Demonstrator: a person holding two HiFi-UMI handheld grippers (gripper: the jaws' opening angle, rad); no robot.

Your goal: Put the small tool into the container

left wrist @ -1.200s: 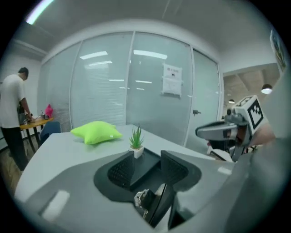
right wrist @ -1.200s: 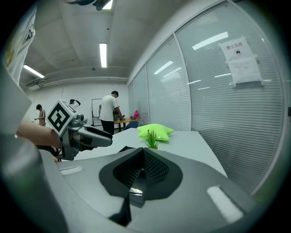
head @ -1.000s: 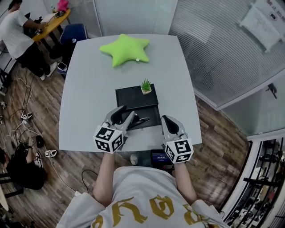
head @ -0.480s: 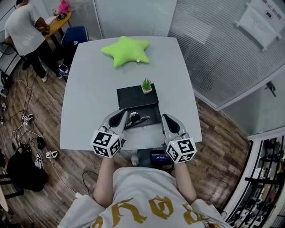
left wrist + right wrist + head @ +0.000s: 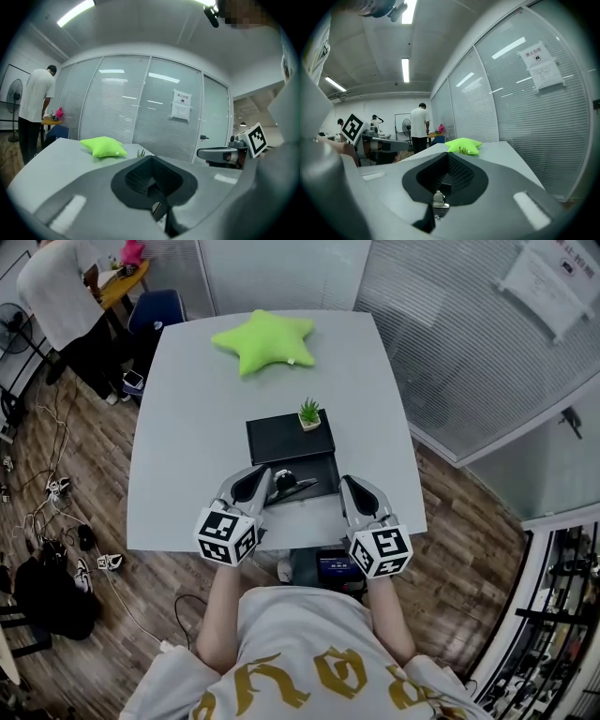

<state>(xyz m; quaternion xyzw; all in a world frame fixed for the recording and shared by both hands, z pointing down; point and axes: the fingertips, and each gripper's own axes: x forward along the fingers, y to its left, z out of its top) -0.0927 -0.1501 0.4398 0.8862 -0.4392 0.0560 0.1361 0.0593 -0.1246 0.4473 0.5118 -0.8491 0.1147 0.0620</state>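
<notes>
The black container lies open on the grey table, its flat lid part on the far side. The small dark tool rests inside the near tray. My left gripper sits just left of the tool at the tray's near-left corner, jaws together; I see nothing between them in the left gripper view. My right gripper hovers at the tray's near-right corner, also shut and holding nothing.
A small potted plant stands on the lid's far right corner. A green star cushion lies at the table's far end. A person stands by a desk at the far left. Cables litter the wooden floor.
The tool stays in the tray. My left gripper has drawn back slightly toward me. The person in the background has stood up and shifted.
</notes>
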